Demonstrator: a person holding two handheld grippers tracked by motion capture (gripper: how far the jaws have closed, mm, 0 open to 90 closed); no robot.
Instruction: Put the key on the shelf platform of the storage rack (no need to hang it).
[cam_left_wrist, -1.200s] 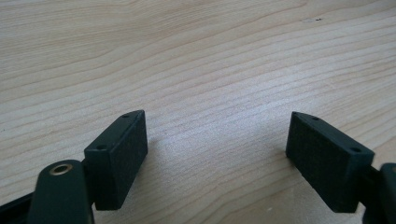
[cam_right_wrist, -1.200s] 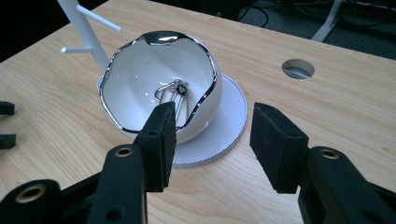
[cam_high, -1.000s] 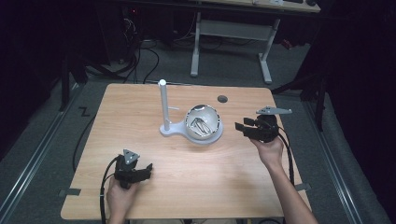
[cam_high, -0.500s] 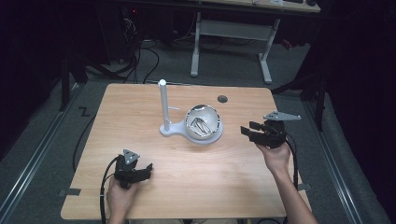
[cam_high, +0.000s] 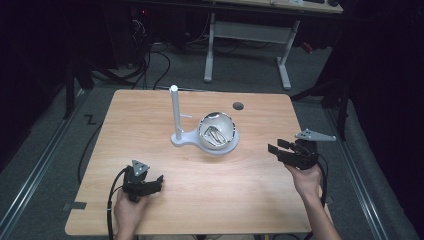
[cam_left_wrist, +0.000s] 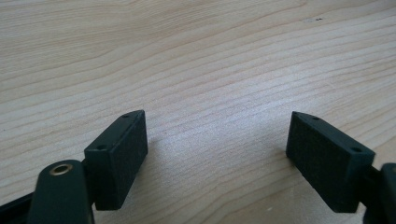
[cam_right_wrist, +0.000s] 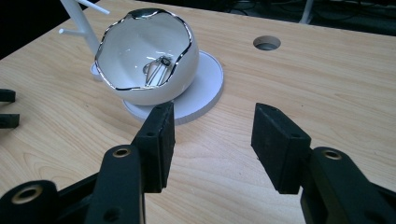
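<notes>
With both the left gripper (cam_high: 159, 181) and right gripper (cam_high: 273, 148) spread wide and empty, we judge nothing begun: metal clips (cam_right_wrist: 156, 71) lie inside the white bowl (cam_right_wrist: 144, 56) mid-table.

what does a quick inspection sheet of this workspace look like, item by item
surface: wooden table, bare grain, with a round hole near the far edge
job's things: white bowl with a silvery jagged rim, on a white round base; a small metal piece lies inside; a thin white post with side pegs rises beside it
clutter: nothing seen
grippers: left claw open over bare wood, holding nothing; right claw open, pointed at the bowl, apart from it
cables: black cable trails from the left claw; more lie on the floor behind the table
surroundings: dark room, grey floor, white desk frame behind
</notes>
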